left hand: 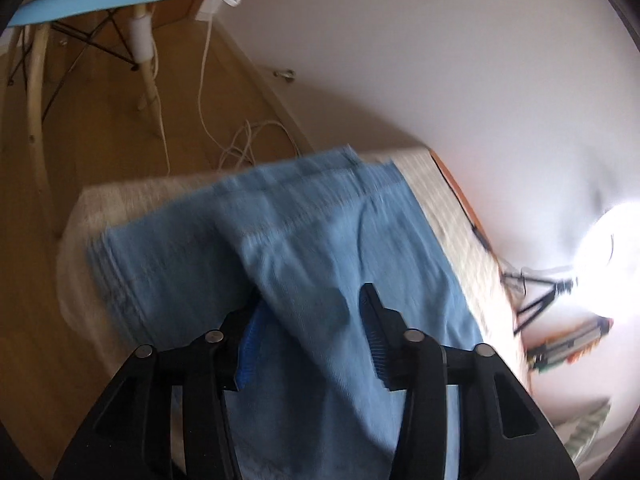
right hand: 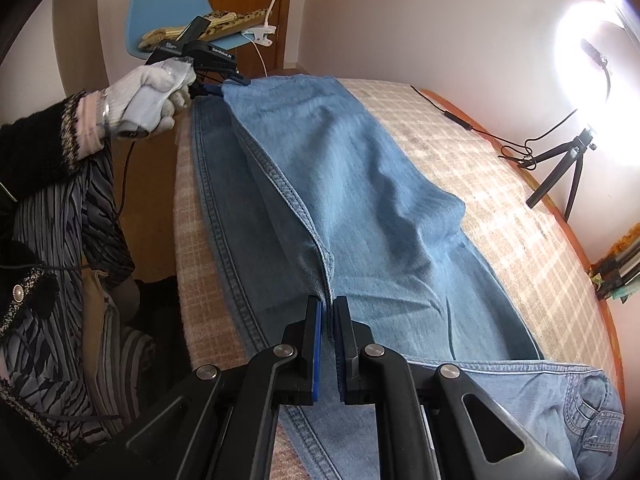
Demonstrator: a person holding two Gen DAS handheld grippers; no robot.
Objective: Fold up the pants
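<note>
Light blue jeans point(right hand: 360, 184) lie lengthwise on a bed with a checked cover point(right hand: 500, 200). One leg is lifted over the other. My right gripper point(right hand: 327, 308) is shut on the seam edge of the upper leg near the crotch. My left gripper point(right hand: 224, 86), held by a gloved hand, grips the hem end of that leg at the far end of the bed. In the left wrist view the jeans point(left hand: 320, 240) are blurred, and the left gripper point(left hand: 312, 300) has its jaws apart with denim draped between them.
A blue chair point(right hand: 168, 8) with a clip lamp point(right hand: 260, 34) stands beyond the bed end. A ring light on a tripod point(right hand: 568, 168) stands at the right by the wall. White cables point(left hand: 240, 144) lie on the wooden floor. My body is left of the bed.
</note>
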